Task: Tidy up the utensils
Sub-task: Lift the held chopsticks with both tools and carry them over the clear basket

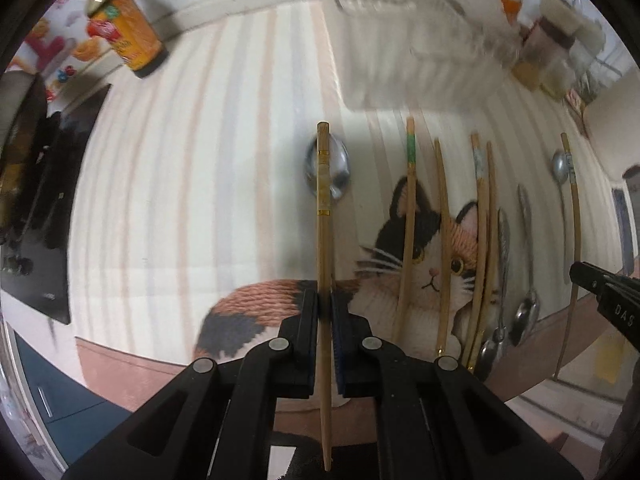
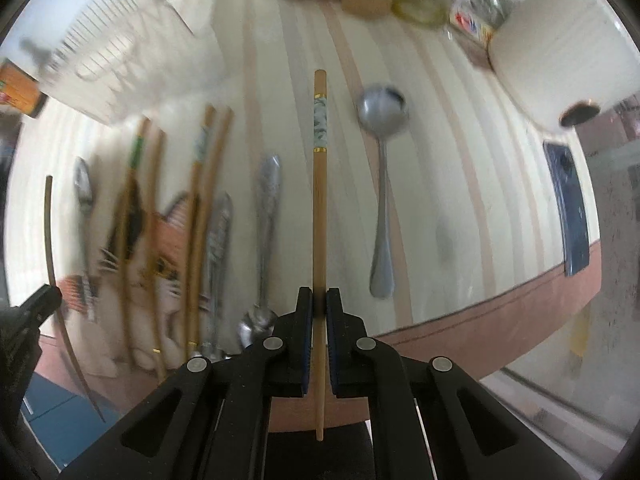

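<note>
Wooden chopsticks: two held, one per gripper. Left gripper (image 1: 325, 300) clamps a gold-banded chopstick (image 1: 323, 208); right gripper (image 2: 319, 300) clamps a floral-banded chopstick (image 2: 320, 184). Four chopsticks (image 1: 408, 232) remain on the cat mat (image 1: 424, 272).

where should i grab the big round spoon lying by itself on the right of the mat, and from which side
Grip the big spoon at mid-handle, coming straight down with the jaws across it. The handle is slim and straight, lying flat, with bare mat on both sides; the round bowl is too wide.
</note>
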Tool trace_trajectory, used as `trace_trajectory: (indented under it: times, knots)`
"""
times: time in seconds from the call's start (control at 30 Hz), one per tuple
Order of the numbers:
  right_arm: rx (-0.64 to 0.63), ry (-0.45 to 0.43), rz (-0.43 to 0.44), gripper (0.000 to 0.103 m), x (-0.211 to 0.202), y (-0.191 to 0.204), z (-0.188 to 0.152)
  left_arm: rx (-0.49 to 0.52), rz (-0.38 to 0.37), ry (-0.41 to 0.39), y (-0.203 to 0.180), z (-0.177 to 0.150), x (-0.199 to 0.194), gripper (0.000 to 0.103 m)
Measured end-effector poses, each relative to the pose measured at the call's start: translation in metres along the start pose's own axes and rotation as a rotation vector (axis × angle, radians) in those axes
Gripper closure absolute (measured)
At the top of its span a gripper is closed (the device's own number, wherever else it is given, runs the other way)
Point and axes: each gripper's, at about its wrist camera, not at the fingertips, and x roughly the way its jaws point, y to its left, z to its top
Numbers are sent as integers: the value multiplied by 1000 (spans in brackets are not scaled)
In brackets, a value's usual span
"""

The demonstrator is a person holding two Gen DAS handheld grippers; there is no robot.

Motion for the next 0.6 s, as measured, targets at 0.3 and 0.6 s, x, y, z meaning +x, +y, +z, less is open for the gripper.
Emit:
trace_trajectory:
  times: [0.3, 0.6]
  knots:
    - [-55, -122, 142, 96, -73, 2, 33, -74, 8, -150, 0, 40, -79, 99]
    - [-54, -161, 387, 96, -116, 20, 122, -178, -215, -226, 13, 151, -139, 99]
